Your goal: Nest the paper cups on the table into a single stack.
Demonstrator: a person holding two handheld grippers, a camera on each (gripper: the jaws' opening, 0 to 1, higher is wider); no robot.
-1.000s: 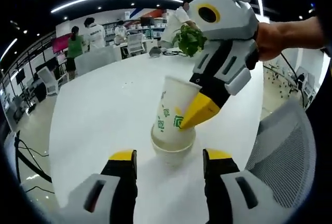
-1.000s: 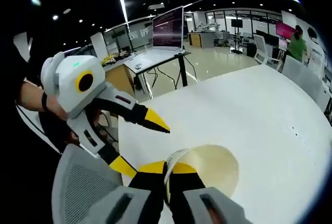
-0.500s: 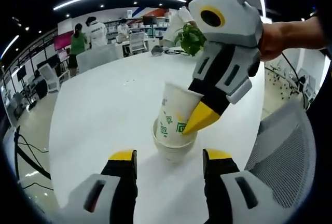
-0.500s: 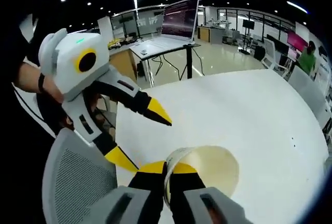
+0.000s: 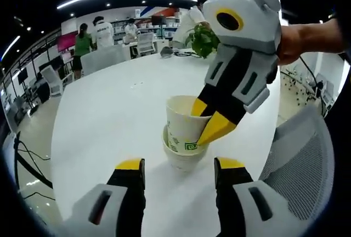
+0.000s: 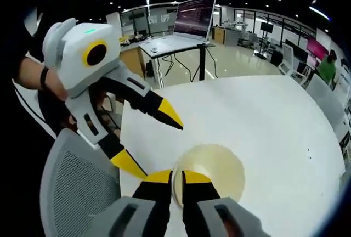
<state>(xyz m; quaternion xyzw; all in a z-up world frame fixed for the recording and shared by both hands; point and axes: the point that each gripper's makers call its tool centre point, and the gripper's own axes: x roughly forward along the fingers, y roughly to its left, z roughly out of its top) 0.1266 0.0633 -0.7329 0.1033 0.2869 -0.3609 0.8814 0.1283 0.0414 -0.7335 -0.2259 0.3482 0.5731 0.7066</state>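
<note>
Left claw: held open at the lower centre, nothing gripped.
Paper cup: at centre, sunk lower than before into the cup stack on the counter.
Right claw: rim pinched; stack's lower wall hidden.

two paper cups, two tools, one table

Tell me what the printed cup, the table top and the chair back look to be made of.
The cream cup with green print: likely paper, matte, with a thin rolled rim; the right gripper pinches its wall above the lower white cup. The white round table top: smooth, faintly glossy, probably laminate, though that is unsure. The grey chair back: woven mesh, judging by its fine see-through grid.
</note>
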